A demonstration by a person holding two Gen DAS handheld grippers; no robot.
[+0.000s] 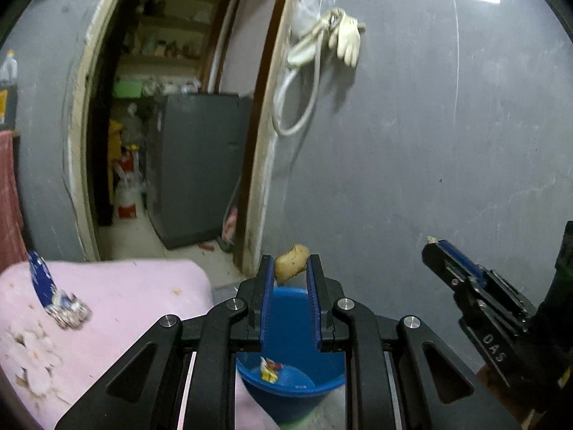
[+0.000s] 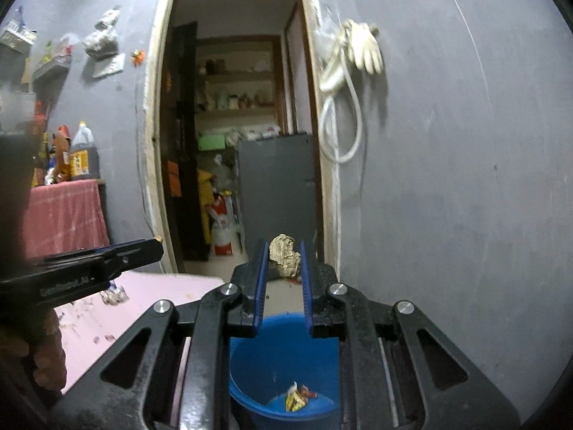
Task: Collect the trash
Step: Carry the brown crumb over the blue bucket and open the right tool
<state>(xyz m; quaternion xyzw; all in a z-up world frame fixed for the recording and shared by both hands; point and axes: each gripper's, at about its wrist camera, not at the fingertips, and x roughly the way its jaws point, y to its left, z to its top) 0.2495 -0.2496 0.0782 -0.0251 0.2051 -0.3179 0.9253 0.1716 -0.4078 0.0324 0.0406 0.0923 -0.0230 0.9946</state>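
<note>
My left gripper (image 1: 290, 268) is shut on a tan lump of trash (image 1: 290, 263) and holds it above a blue bucket (image 1: 292, 322). My right gripper (image 2: 284, 256) is shut on a crumpled beige paper wad (image 2: 285, 255), also above the blue bucket (image 2: 283, 344). A yellow-red wrapper (image 2: 298, 397) lies in the bucket's bottom; it also shows in the left wrist view (image 1: 269, 369). The right gripper shows from the side in the left wrist view (image 1: 435, 245), and the left one in the right wrist view (image 2: 157, 243). A blue and silver wrapper (image 1: 57, 295) lies on the pink cloth (image 1: 118, 304).
A grey wall (image 1: 429, 143) stands behind the bucket, with white gloves and a hose (image 1: 333, 39) hung on it. An open doorway (image 2: 236, 125) leads to a room with a grey cabinet (image 2: 277, 186). Bottles (image 2: 77, 154) stand on a red-covered table at left.
</note>
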